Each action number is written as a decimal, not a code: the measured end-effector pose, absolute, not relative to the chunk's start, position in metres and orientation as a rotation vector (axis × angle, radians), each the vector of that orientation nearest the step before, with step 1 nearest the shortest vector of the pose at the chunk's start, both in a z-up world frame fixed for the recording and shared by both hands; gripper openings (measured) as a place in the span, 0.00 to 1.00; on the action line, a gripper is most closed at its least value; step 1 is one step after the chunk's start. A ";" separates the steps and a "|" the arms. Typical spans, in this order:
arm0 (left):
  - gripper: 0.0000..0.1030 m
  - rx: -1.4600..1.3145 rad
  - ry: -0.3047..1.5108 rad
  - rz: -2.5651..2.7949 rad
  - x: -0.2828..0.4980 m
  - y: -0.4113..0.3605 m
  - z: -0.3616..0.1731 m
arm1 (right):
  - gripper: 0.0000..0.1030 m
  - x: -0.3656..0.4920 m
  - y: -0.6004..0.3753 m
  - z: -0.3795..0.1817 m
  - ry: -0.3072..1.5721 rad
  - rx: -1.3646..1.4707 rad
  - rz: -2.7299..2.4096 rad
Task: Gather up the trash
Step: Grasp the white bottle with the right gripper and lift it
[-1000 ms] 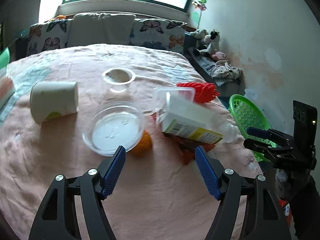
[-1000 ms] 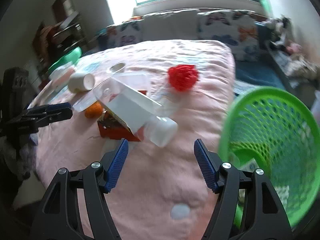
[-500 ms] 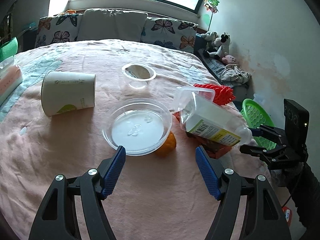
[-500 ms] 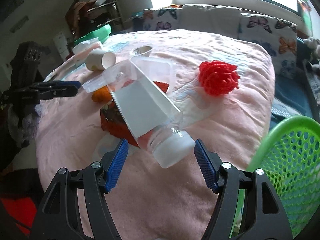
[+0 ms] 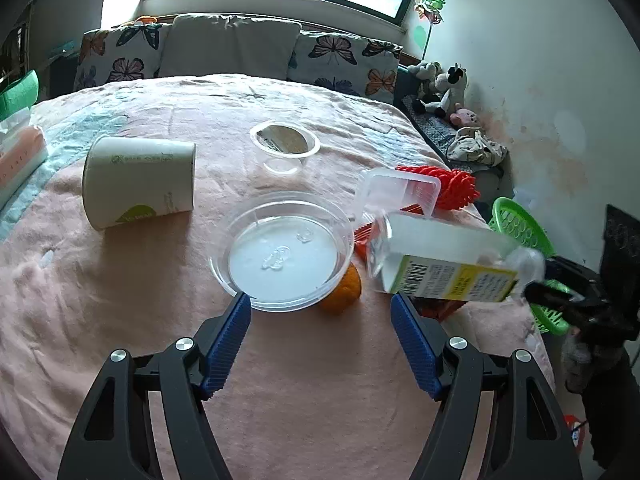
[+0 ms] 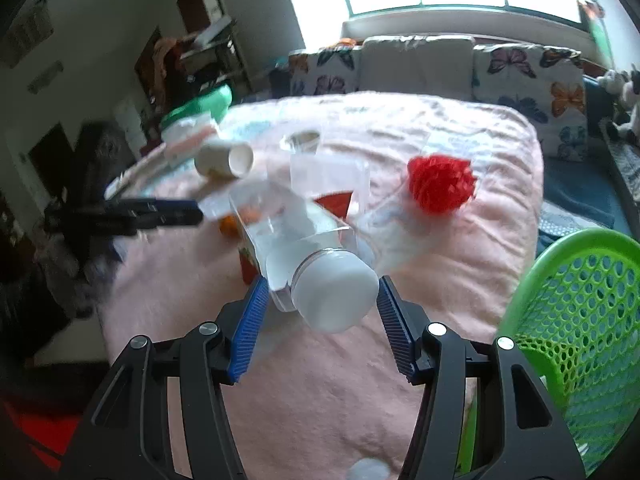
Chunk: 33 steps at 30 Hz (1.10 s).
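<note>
Tilting downward, right gripper (image 6: pixel 320 300) jaws closing around the bottle (image 6: pixel 312 256) cap end.

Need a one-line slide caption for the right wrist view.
Right gripper closing around the capped end of a clear bottle on the pink bedspread, green basket alongside.

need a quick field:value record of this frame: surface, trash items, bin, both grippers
surface: pink blanket
trash: paper cup on its side; clear bowl; clear bottle
bin: green basket, beside the bed
left gripper: open, empty, near the bowl
right gripper: jaws closing, bottle's white cap between them
</note>
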<state>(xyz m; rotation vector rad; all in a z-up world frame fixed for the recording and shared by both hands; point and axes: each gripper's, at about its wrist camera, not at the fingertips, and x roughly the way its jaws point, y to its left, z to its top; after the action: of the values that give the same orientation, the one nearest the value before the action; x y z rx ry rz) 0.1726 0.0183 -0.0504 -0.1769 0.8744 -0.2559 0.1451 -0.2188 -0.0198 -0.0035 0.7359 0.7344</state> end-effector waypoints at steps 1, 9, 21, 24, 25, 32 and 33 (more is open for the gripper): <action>0.67 -0.171 0.875 -0.252 0.174 0.019 -0.050 | 0.55 0.144 -0.218 -0.016 0.728 0.006 0.726; 0.67 -0.058 0.872 -0.232 0.180 0.012 -0.053 | 0.43 0.145 -0.204 0.005 0.692 0.052 0.685; 0.67 0.008 0.846 -0.244 0.179 0.010 -0.052 | 0.45 0.157 -0.196 0.012 0.672 0.193 0.642; 0.67 0.013 0.844 -0.249 0.178 0.008 -0.053 | 0.45 0.158 -0.189 0.013 0.662 0.187 0.642; 0.67 0.009 0.846 -0.252 0.178 0.009 -0.054 | 0.45 0.157 -0.186 0.012 0.658 0.186 0.638; 0.67 0.002 0.850 -0.260 0.176 0.011 -0.057 | 0.45 0.152 -0.187 0.004 0.673 0.207 0.632; 0.67 0.002 0.849 -0.261 0.176 0.011 -0.057 | 0.45 0.150 -0.188 0.001 0.681 0.210 0.632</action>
<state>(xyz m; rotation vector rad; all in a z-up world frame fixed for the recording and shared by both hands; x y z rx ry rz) 0.1760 0.0113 -0.0567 0.0020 0.8491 -0.2608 0.1501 -0.1876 0.0014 0.2098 0.6815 0.6325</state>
